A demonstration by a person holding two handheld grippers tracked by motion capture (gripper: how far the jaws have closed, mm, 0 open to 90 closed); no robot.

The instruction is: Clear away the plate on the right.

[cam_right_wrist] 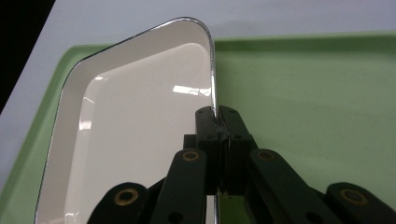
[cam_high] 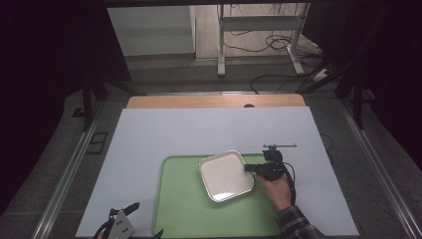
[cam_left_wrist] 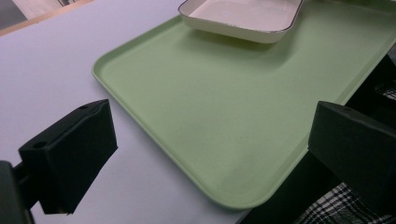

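The right gripper (cam_right_wrist: 217, 116) has its jaws clamped on the steel-edged rim of the shallow white square enamel dish (cam_high: 225, 175); the dish extends away from those fingers, resting on the pale green plastic tray (cam_high: 179, 209). The left gripper (cam_left_wrist: 210, 154) stands with jaws wide apart, empty, at the tray's near corner, with the dish well beyond its fingers; the right hand is plainly nearer.
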